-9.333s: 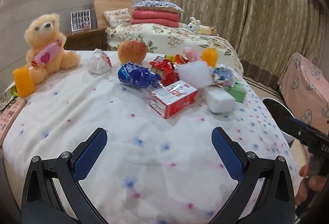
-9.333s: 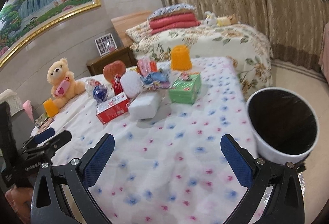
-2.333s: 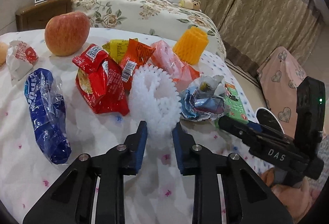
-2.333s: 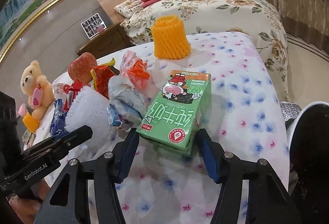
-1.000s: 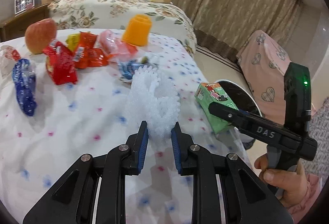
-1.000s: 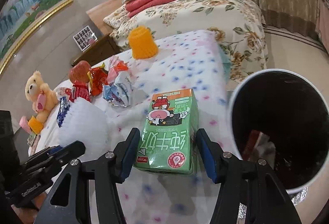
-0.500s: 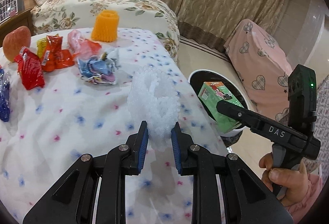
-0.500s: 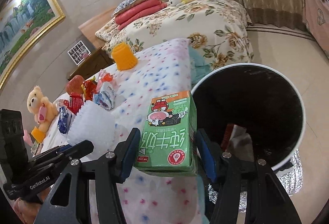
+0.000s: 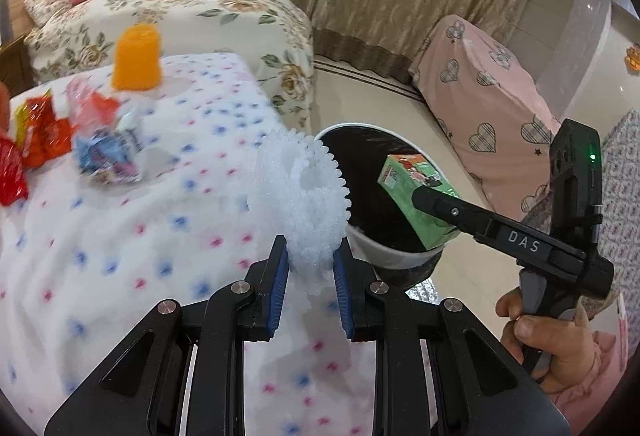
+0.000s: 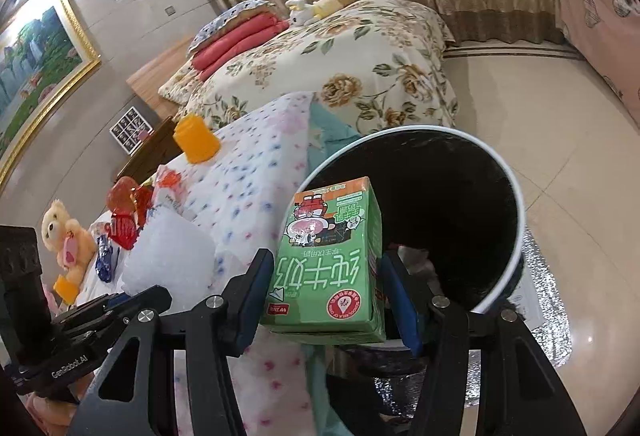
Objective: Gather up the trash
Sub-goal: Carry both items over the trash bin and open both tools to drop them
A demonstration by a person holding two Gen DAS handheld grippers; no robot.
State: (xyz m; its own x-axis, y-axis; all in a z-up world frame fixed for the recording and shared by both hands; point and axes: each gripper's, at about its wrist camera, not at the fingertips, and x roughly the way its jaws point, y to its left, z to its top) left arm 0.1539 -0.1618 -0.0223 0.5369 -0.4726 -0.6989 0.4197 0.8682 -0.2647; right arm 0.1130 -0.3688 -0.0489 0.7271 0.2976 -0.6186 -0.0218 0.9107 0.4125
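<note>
My left gripper [image 9: 310, 268] is shut on a white foam fruit net [image 9: 300, 196], held above the right edge of the spotted bedspread [image 9: 140, 236], beside the bin. My right gripper [image 10: 332, 296] is shut on a green milk carton [image 10: 328, 256]; in the left wrist view the green milk carton [image 9: 416, 192] hangs over the mouth of the white bin [image 9: 384, 256]. In the right wrist view the white bin [image 10: 516, 196], lined in black, opens just behind the carton, with some trash at its bottom. The foam net [image 10: 168, 256] shows at the left there.
Wrappers [image 9: 108, 152], red snack packets [image 9: 36, 140] and an orange foam net [image 9: 136, 56] lie on the bedspread. A teddy bear [image 10: 66, 240] sits far back. A floral bed [image 10: 340, 68] and a pink heart-patterned cover [image 9: 480, 96] flank the tiled floor. A hand [image 9: 548, 340] holds the right gripper.
Both grippers have swung right, away from the pile of trash, to the bin. The carton now hangs over the bin's mouth and the foam net is close to its rim.
</note>
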